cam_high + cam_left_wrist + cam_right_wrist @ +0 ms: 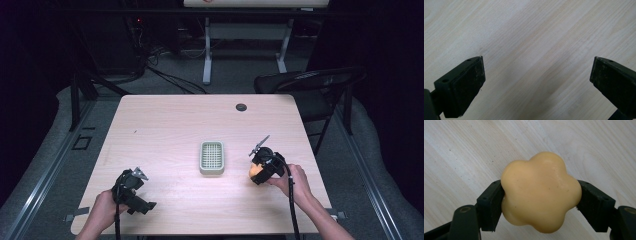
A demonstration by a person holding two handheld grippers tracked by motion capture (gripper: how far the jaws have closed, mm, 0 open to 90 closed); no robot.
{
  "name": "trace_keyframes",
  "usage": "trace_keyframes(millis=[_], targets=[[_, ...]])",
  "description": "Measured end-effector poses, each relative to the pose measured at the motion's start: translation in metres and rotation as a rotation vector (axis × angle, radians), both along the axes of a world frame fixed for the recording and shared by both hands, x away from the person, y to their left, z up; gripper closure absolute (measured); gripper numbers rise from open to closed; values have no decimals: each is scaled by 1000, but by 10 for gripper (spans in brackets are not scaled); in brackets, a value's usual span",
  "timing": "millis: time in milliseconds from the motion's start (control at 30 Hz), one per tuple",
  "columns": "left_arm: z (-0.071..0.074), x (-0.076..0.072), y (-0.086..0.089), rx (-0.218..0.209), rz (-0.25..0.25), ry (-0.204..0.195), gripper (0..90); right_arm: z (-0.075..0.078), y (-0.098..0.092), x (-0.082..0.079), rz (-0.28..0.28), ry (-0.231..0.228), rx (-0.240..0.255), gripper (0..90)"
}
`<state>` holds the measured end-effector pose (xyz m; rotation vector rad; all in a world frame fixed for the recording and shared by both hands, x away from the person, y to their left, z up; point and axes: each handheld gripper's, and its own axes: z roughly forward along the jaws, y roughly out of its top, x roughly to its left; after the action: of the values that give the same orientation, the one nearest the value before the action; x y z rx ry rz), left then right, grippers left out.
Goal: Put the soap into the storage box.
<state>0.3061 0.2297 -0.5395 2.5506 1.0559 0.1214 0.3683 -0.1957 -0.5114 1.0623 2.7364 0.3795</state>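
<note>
**Flower-shaped soap clamped in the right gripper**

Nearest the high camera, two hands come in from six o'clock. The left gripper [134, 182] sits at about seven o'clock on the wooden table [165, 120], its jaws spread wide over bare wood. The right gripper [261, 167], at about four o'clock, has its pads pressed against both sides of a yellow flower-shaped soap [540, 191]. A pale green soap dish [211, 157] lies between the grippers, well apart from both.

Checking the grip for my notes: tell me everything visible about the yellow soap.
The soap is a pale yellow, flower-shaped bar with rounded lobes, smooth and waxy-looking, with a few tiny specks. The right gripper jaws clamp it on two opposite sides, above the wooden table, right of the dish.
</note>
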Motion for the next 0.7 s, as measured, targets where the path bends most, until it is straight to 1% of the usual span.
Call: trace_keyframes(millis=[267, 333, 367, 400, 433, 633, 667, 700], targets=[[0, 1, -1, 0, -2, 1, 1, 7, 8, 6, 14, -8, 0, 266], [0, 1, -1, -2, 0, -2, 1, 8, 10, 7, 12, -13, 13, 266], [0, 1, -1, -3, 0, -2, 1, 9, 11, 8, 18, -7, 9, 266], [0, 1, -1, -1, -2, -3, 1, 8, 12, 8, 13, -10, 15, 266], [0, 1, -1, 0, -2, -3, 1, 9, 14, 10, 24, -8, 4, 266], [0, 2, -2, -1, -4, 0, 1, 11, 19, 13, 24, -8, 12, 266], [0, 2, -2, 1, -8, 0, 1, 13, 20, 15, 29, -9, 0, 266], [0, 2, -2, 1, -8, 0, 1, 12, 21, 15, 22, -15, 14, 266]])
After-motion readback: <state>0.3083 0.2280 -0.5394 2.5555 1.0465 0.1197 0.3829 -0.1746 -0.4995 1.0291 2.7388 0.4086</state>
